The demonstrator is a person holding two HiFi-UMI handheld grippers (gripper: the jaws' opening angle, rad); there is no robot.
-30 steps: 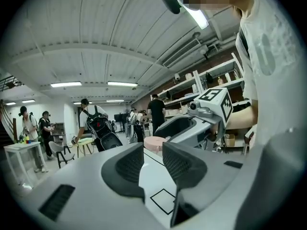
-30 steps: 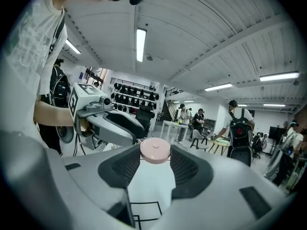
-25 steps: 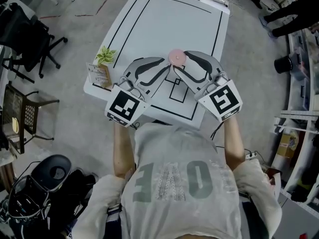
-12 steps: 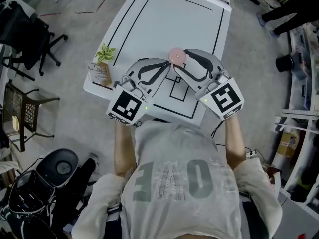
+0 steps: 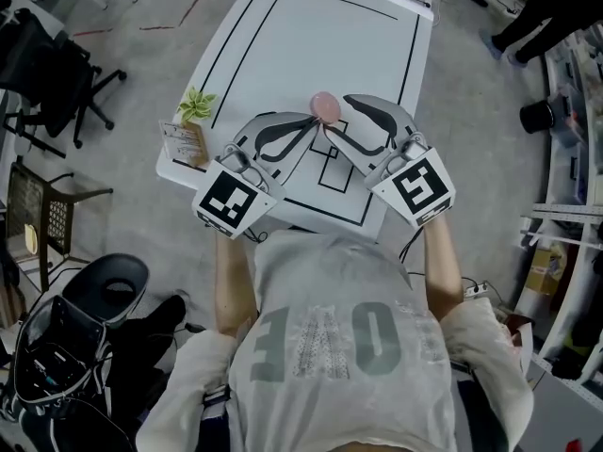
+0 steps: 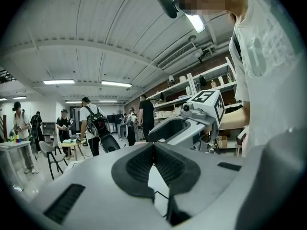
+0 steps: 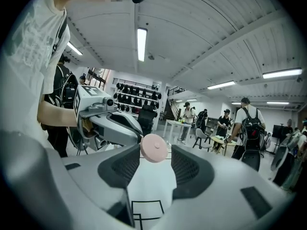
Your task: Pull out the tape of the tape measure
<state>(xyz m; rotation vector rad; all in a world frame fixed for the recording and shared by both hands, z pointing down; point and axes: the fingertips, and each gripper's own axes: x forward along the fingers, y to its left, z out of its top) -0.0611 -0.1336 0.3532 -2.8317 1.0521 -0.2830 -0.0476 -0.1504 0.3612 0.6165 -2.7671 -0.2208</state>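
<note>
Left claw [image 6: 153,146]: clenched, with the dark pads pressed together along their length. I can see nothing between them in the left gripper view. From the head view, its tips sit just beside the near-left edge of the tape measure [image 7: 153,148].

Right claw [image 7: 155,150]: grasping the tape measure at the tips, with the jaws standing wide. The case is a round pink disc, upright, with its flat face turned back toward my right gripper camera. It sits between the two ribbed pads.

Both claws meet nose to nose over the near middle of the white tabletop [image 5: 320,36], above the black lines [image 5: 332,169] drawn there. I cannot tell whether the case rests on the tabletop or hangs clear of it.

A small potted plant [image 5: 199,104] and a card [image 5: 186,141] stand at the tabletop's left edge, well apart from the claws.
</note>
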